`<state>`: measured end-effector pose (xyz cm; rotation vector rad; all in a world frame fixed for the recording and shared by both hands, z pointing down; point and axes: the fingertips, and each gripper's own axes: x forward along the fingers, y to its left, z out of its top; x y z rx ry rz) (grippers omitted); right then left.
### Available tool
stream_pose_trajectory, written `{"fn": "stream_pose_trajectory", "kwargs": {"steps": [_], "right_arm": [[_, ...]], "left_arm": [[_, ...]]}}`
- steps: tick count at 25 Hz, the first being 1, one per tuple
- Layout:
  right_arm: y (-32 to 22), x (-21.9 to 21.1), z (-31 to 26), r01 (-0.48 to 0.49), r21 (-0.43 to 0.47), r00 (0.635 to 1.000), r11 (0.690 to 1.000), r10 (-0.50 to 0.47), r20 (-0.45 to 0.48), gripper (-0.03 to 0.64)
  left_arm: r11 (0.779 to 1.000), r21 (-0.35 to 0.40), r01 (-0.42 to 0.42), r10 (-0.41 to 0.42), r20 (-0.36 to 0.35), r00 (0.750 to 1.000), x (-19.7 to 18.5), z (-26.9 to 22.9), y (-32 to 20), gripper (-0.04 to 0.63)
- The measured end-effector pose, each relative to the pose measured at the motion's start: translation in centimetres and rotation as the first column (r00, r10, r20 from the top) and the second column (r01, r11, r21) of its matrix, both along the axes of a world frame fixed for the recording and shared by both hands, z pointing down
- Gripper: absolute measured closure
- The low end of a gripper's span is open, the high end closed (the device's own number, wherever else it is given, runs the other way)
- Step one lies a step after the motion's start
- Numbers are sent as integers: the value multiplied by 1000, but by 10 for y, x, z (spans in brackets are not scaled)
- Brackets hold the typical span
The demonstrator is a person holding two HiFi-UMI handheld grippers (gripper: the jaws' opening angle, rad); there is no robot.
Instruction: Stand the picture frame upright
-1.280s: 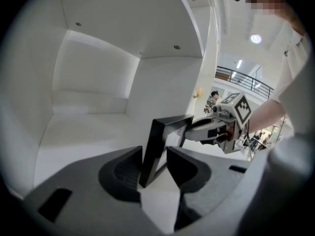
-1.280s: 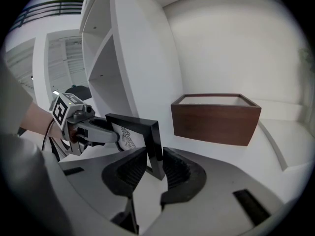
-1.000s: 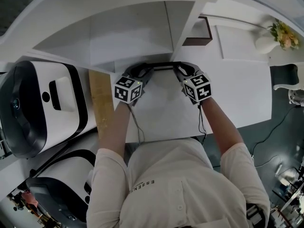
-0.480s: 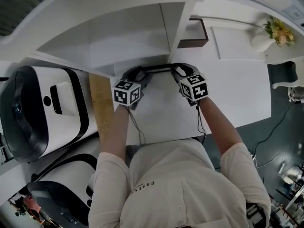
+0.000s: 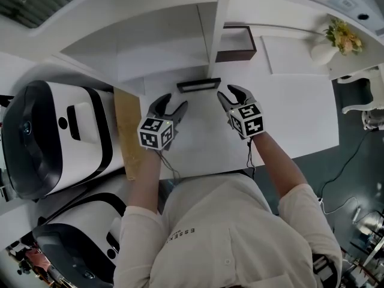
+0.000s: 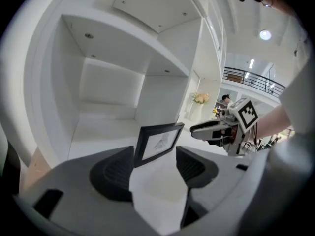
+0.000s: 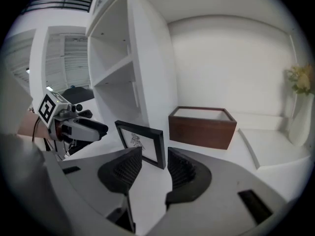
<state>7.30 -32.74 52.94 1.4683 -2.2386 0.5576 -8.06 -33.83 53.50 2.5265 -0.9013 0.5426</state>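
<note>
A small black picture frame (image 5: 198, 85) stands upright on the white tabletop (image 5: 288, 107), by the foot of the shelf unit. In the left gripper view the picture frame (image 6: 158, 142) shows a bird drawing, and in the right gripper view the picture frame (image 7: 141, 142) stands beyond the jaws. My left gripper (image 5: 168, 107) is open, a short way in front of the frame and to its left. My right gripper (image 5: 231, 95) is open too, at the frame's right. Both pairs of jaws have just been opening, with nothing between them.
A white shelf unit (image 5: 162, 41) rises behind the frame. A brown wooden box (image 5: 235, 43) sits to its right, and a white vase with flowers (image 5: 332, 45) stands further right. Large white machines (image 5: 54, 137) and a wooden board (image 5: 128, 131) are at the left.
Both grippers have let go of the frame and drawn back towards me. Their jaws have spread apart. The frame is left standing by itself.
</note>
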Motion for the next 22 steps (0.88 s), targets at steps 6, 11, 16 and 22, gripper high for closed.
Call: {"fn": "stream_pose_trajectory", "kwargs": {"steps": [6,11,16,22], "right_arm": [[30,-1,-47,41,152,999,988,-45,19,565],[52,-12,-97,125,273,987,954,-148,63,600],[64,-15,-134,144,353,981,924,-180,71,601],[73,-15,-158,137,395,980,909,-183,80,601]], "left_arm": [[982,187,18,-24,32,999,-3,-46,32,384],[957,286,53,-57,6,998,2,-85,50,570],[957,285,52,-61,21,998,9,-103,66,594],[939,336,69,-87,40,995,10,-136,73,594]]}}
